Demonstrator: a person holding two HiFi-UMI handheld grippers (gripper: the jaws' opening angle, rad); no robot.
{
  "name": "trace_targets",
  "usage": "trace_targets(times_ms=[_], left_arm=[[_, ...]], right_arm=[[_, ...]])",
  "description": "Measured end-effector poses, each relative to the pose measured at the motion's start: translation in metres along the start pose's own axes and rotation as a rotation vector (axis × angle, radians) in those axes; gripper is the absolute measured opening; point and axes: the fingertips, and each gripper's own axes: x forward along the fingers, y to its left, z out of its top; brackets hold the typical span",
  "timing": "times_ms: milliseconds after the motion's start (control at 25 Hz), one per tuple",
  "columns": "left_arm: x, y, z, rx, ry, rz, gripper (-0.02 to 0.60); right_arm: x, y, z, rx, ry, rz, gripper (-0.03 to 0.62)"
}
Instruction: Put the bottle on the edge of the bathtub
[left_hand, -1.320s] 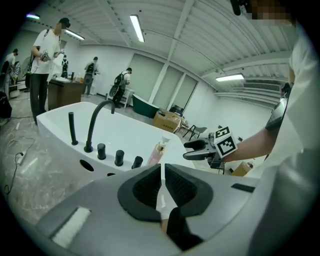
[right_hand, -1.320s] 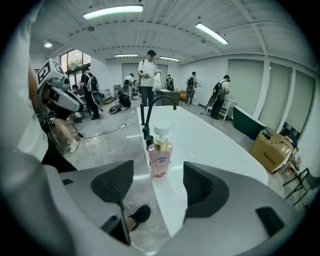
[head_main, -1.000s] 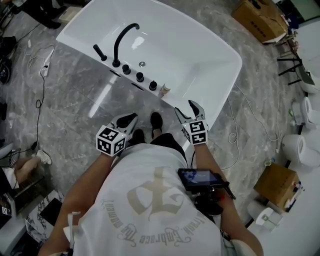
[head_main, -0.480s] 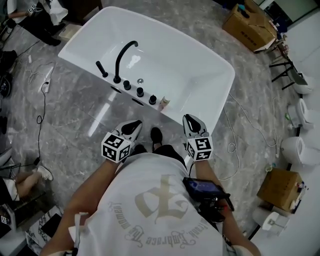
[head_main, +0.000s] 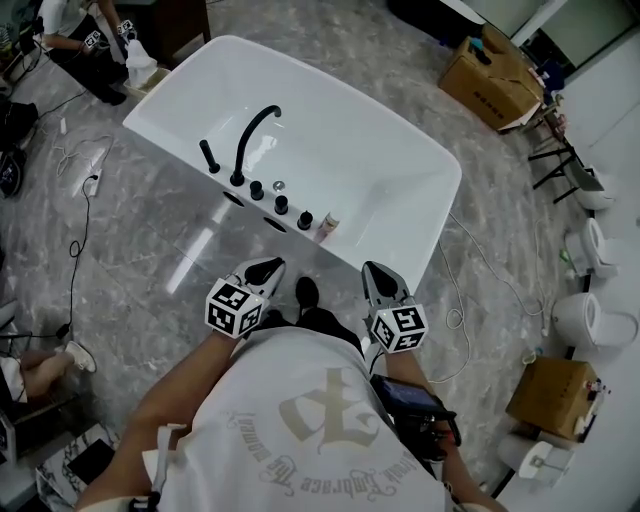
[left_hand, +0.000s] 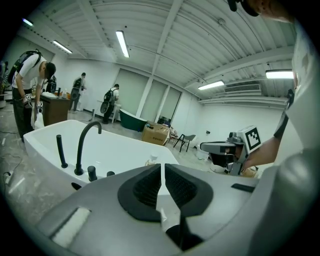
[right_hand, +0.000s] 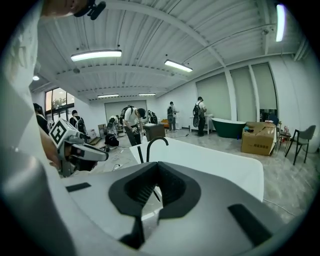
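Observation:
The small pale bottle (head_main: 328, 226) stands upright on the near rim of the white bathtub (head_main: 452, 178), just right of the black knobs (head_main: 281, 204) and the black faucet (head_main: 255, 135). Nothing touches it. My left gripper (head_main: 264, 269) and right gripper (head_main: 377, 279) hang close to my body over the floor, well short of the tub, both shut and empty. In the left gripper view the bottle (left_hand: 151, 160) shows just above the shut jaws. The right gripper view shows its jaws meeting with nothing between them; the bottle is hidden there.
Cardboard boxes lie beyond the tub (head_main: 495, 75) and at the lower right (head_main: 550, 395). Toilets (head_main: 585, 320) stand along the right side. Cables (head_main: 80, 200) trail over the marble floor at left. A person (head_main: 75, 30) bends over at the far left corner.
The right gripper's jaws have gone from open to shut. Both grippers have drawn back from the tub toward my body, and the tub now looks farther away. The bottle stays on the rim.

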Motion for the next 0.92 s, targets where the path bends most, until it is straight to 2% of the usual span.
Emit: trace_targets(times_ms=[240, 600, 920], left_arm=[[-0.005, -0.006, 0.006, 0.033, -0.010, -0.019, 0.025], [-0.004, -0.022, -0.005, 0.043, 0.009, -0.062, 0.025], [-0.005, -0.024, -0.027, 0.015, 0.037, -0.069, 0.025]], right_arm=[[-0.005, 0.018, -0.008, 0.035, 0.007, 0.033, 0.006], [-0.010, 0.033, -0.018, 0.049, 0.031, 0.059, 0.006], [-0.014, 0.035, -0.039, 0.076, 0.059, 0.049, 0.006]])
